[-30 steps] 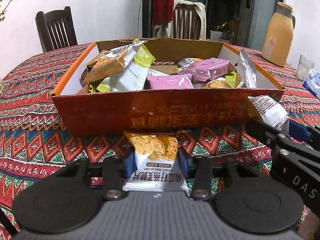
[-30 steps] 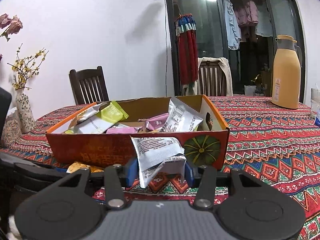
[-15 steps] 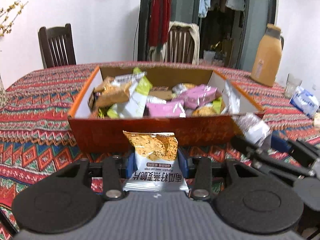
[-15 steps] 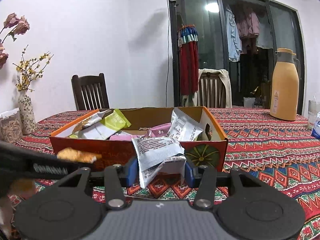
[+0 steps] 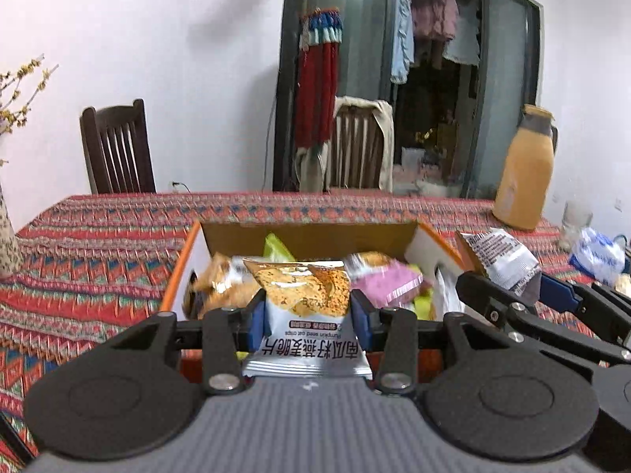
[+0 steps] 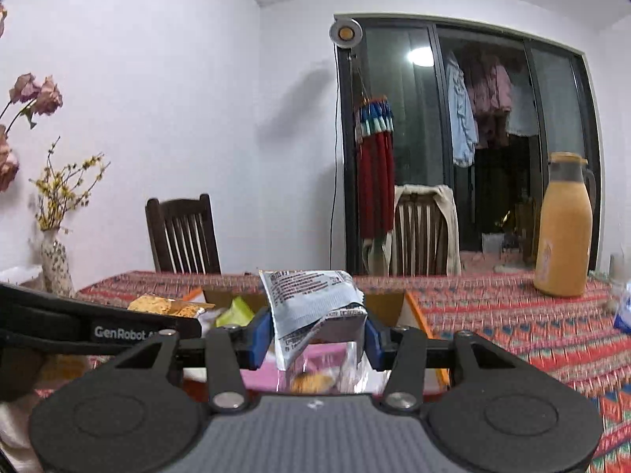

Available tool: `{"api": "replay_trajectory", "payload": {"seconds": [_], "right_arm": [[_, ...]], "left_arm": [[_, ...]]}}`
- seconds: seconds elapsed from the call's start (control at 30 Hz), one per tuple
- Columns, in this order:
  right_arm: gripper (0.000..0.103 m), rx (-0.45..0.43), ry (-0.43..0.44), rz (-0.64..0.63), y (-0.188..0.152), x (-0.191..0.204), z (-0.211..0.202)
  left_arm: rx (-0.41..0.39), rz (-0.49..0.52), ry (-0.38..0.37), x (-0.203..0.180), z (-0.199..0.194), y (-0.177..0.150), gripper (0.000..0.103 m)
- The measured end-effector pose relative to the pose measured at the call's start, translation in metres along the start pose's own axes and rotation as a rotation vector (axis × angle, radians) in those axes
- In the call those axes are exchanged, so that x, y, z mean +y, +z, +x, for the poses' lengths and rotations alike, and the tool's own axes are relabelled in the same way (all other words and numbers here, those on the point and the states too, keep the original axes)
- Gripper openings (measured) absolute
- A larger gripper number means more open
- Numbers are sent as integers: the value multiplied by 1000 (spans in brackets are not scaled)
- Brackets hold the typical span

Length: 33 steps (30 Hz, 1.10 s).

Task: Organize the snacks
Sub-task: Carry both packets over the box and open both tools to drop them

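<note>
Now we hold one snack in each gripper: the left gripper pinches an oat crisp packet across its width, and the right gripper pinches a crumpled grey packet, its printed end sticking up past the fingertips. Both hang just above the near wall of the snack box, we judge for dropping in. Beyond the fingertips the box is crowded with wrappers, so free room is scarce. Around it the patterned tablecloth lies open; the thermos stands well apart.
</note>
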State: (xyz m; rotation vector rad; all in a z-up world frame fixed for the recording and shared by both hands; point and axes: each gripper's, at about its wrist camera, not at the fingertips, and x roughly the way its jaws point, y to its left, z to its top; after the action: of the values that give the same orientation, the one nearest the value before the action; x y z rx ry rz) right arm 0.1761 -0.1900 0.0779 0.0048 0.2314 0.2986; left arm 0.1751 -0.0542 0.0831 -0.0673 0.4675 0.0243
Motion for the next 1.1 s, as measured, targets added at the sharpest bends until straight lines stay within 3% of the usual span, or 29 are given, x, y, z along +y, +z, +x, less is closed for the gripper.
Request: {"api": "replay_trajectory", "payload": {"seconds": [0.5, 0.8, 1.1], "right_arm": [[46, -6, -9, -24, 32, 2, 70], [46, 41, -13, -1, 16, -6, 102], [47, 52, -24, -22, 8, -2, 106]], "left_arm": [[-48, -68, 75, 18, 47, 41, 44], [-21, -81, 109, 32, 82, 28, 44], [-21, -67, 109, 32, 83, 19, 44]]}}
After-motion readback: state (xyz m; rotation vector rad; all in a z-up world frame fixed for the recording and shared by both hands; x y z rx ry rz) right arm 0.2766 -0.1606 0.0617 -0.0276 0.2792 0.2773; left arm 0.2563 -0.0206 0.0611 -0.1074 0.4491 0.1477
